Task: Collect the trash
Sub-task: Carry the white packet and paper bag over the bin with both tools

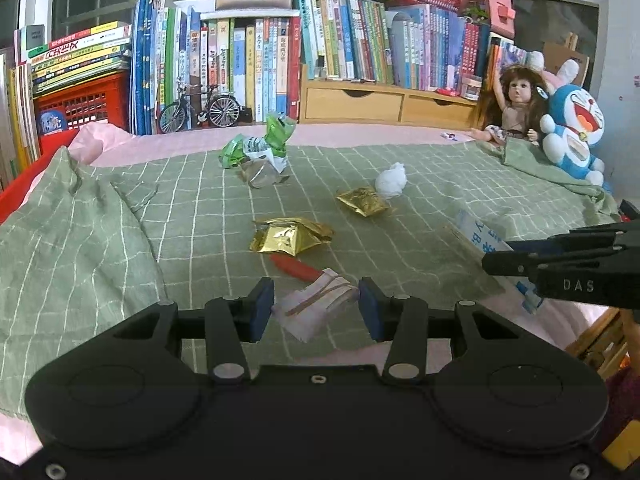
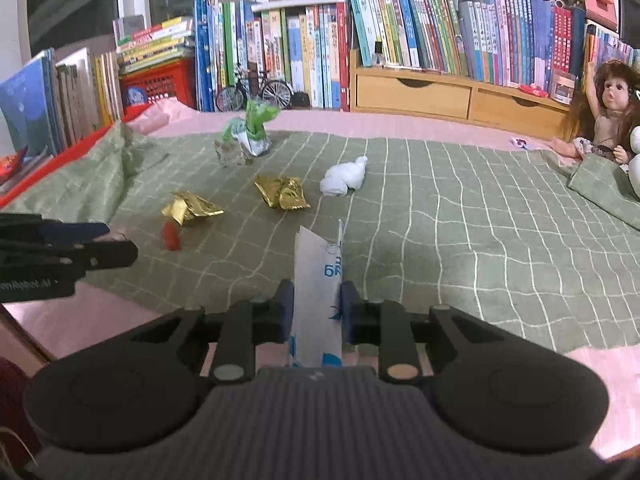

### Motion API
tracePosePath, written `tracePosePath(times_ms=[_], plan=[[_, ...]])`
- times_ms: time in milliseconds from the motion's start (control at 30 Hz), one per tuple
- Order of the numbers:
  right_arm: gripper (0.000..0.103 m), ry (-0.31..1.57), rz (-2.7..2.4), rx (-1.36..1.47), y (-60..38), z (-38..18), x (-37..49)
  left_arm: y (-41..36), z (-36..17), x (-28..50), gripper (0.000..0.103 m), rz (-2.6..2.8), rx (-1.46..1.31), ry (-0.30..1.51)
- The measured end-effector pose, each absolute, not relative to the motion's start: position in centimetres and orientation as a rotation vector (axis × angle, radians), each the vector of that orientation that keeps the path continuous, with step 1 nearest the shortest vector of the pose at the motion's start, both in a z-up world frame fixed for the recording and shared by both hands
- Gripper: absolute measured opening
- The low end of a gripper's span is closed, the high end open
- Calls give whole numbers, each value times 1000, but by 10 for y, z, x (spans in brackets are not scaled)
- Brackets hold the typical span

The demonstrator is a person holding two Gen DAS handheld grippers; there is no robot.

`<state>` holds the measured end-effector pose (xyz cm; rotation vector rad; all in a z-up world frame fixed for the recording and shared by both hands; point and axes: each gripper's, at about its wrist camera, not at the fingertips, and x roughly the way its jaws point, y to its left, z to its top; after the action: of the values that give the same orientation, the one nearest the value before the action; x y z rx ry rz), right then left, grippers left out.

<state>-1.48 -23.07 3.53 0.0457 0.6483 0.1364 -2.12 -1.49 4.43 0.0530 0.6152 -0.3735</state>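
1. The right claw is clenched on a white plastic bag printed in blue, which stands upright between its pads, at the near edge of the green checked blanket.
2. The left claw is released, its pads on either side of a white folded wrapper on the blanket's near edge, just in front of a red scrap.
3. The step in hand looks like picking up this wrapper; next, the pads must squeeze it, then carry it to the bag.
4. Two gold packets, a white tissue wad and a green wrapper heap lie further up the blanket.
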Motion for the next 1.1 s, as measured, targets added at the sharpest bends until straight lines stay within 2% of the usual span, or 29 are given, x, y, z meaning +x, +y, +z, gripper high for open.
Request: tracePosePath(times_ms=[433,767,1100], plan=[[28,665,230,163,-232,48,-69,-23,50,-73,44,-463,56,609],[28,761,271,235,-237,31,-115,-25,29,-115,44,-550,34,714],[28,929,317,242,-227,-8,-137,-29,-17,-136,44,-554,31,874]])
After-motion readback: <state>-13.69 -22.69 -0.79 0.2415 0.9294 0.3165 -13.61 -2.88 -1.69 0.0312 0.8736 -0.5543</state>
